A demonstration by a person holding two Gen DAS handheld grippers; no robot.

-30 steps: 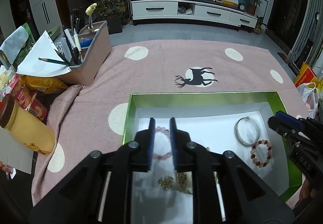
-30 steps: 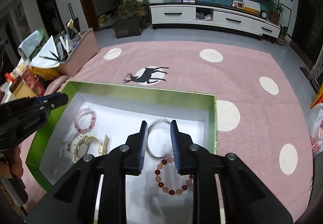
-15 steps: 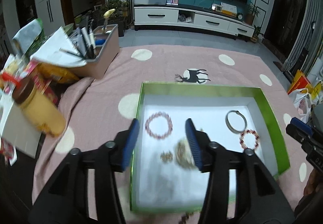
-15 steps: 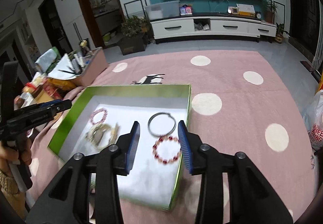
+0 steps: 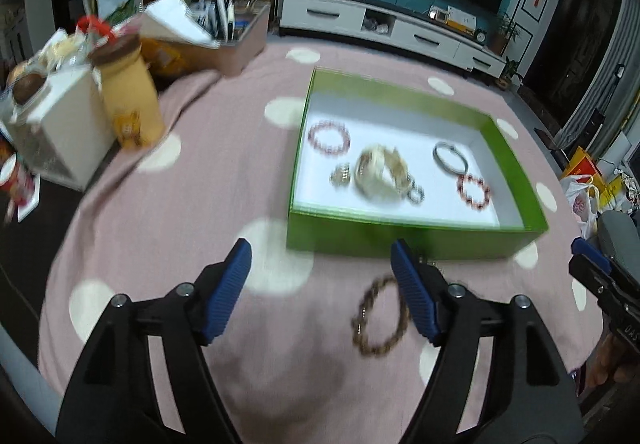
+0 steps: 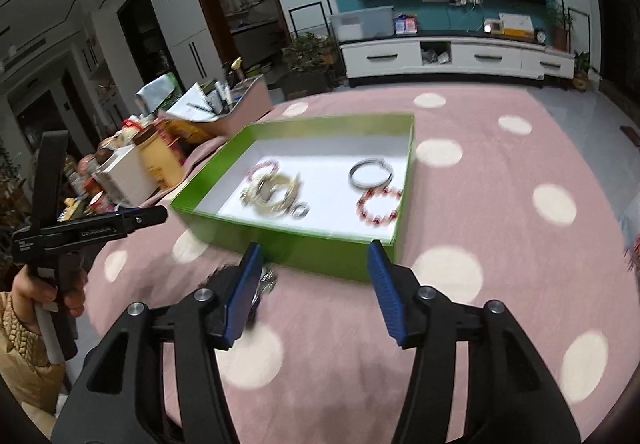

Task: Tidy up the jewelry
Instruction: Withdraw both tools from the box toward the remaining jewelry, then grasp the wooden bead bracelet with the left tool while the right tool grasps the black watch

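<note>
A green box point(image 5: 400, 240) point(image 6: 288, 244) with a white floor sits on the pink dotted cloth. It holds a pink bead bracelet point(image 5: 329, 137), a pale gold bangle pile point(image 5: 380, 174) point(image 6: 274, 194), a silver bangle point(image 5: 451, 159) point(image 6: 371, 173), a red bead bracelet point(image 5: 474, 192) point(image 6: 378, 206) and small rings. A brown bead bracelet point(image 5: 380, 320) lies on the cloth in front of the box, beside my left gripper's right finger. My left gripper point(image 5: 324, 290) is open and empty. My right gripper point(image 6: 316, 290) is open and empty, with a small metal piece point(image 6: 267, 280) by its left finger.
At the left stand a yellow jar point(image 5: 128, 92), a white box point(image 5: 68, 124), snack packets and a beige organiser with pens point(image 5: 236, 40). The table's edge runs along the left. A TV cabinet point(image 6: 460, 56) stands far behind.
Both grippers have pulled back out of the box and up, and both have opened wide. The box's near wall and the brown bracelet on the cloth have come into view.
</note>
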